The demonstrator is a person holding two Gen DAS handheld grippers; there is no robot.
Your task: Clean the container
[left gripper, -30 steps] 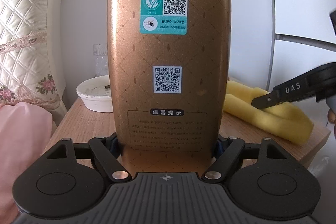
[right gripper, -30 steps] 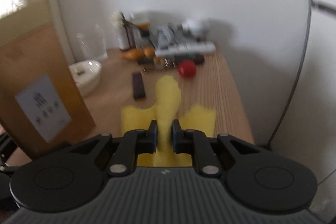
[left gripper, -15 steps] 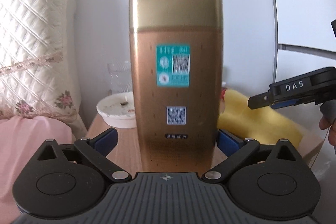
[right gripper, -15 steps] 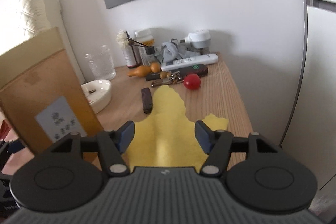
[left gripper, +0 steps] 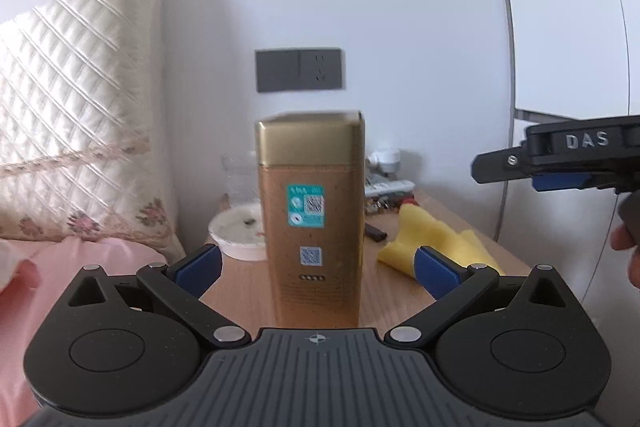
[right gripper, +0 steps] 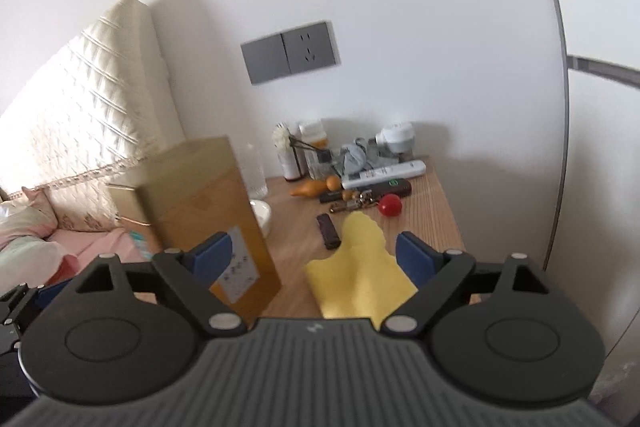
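Both hand-held grippers gape above wooden bedside table (left gripper: 400, 291), wall behind.

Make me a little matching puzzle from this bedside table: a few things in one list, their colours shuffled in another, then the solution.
Things:
1. tall tin
2. cloth
3. small ball
4. dish

Colours:
A. red
B. white
C. golden brown
D. yellow

Pairs: 1-C, 2-D, 3-A, 4-B
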